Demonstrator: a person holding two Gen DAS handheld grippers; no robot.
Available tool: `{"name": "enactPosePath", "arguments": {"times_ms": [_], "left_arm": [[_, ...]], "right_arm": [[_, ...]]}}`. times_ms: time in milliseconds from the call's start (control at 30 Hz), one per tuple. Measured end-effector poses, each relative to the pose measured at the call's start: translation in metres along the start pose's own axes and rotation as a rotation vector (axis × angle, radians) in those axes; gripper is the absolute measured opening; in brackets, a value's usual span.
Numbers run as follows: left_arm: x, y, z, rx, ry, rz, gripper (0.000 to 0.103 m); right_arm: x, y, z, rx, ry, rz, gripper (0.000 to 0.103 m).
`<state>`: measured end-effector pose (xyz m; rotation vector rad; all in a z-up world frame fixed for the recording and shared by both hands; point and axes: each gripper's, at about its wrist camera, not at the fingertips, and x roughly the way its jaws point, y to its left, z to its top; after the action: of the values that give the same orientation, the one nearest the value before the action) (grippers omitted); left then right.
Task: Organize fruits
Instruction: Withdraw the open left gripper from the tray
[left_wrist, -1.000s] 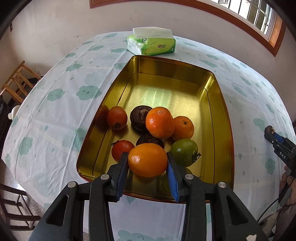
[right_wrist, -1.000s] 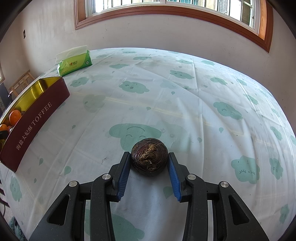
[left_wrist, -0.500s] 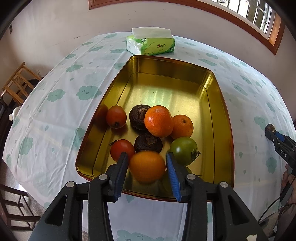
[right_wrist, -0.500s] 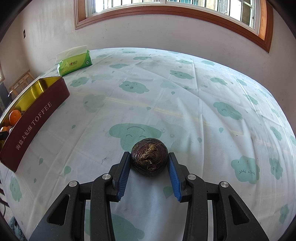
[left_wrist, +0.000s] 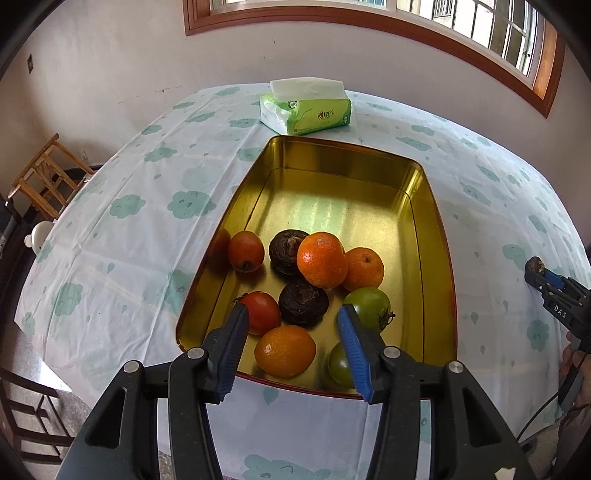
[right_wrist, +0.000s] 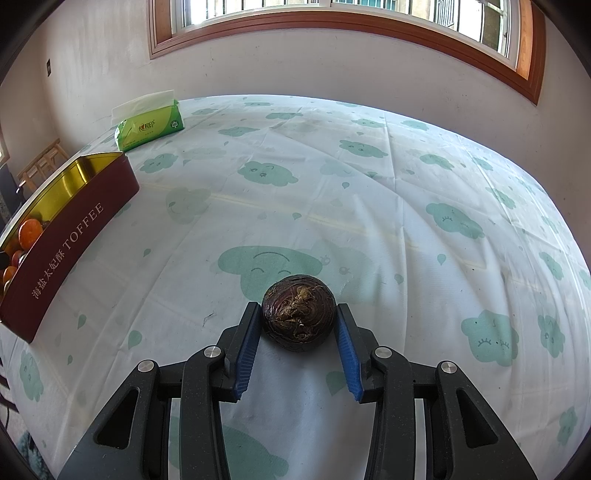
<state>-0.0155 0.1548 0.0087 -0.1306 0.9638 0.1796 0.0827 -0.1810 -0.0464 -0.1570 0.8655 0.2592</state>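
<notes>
A gold tin holds two red tomatoes, two oranges, two dark water chestnuts and two green tomatoes. A further orange fruit lies at the tin's near end. My left gripper hovers just above it with its jaws opening, and the pads do not touch it. In the right wrist view my right gripper is shut on another dark water chestnut low over the tablecloth. The tin's red side shows at the left there.
A green tissue pack lies beyond the tin's far end. A wooden chair stands past the table's left edge. The right gripper and a hand show at the right edge. The cloud-print cloth stretches wide.
The left jaws have spread and let go of the orange fruit, which now lies in the tin's near end. The right gripper and its water chestnut have not moved.
</notes>
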Motion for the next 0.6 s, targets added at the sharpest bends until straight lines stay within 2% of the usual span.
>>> {"name": "enactPosePath", "arguments": {"times_ms": [200,600], "left_arm": [[-0.014,0.007,-0.002,-0.008,-0.042,0.025,0.053],[-0.025,0.033,-0.014,-0.07,-0.056,0.047,0.065]], "right_arm": [[0.0,0.0,0.0,0.0,0.0,-0.001,0.042],[0.0,0.001,0.001,0.003,0.001,-0.001,0.041]]}}
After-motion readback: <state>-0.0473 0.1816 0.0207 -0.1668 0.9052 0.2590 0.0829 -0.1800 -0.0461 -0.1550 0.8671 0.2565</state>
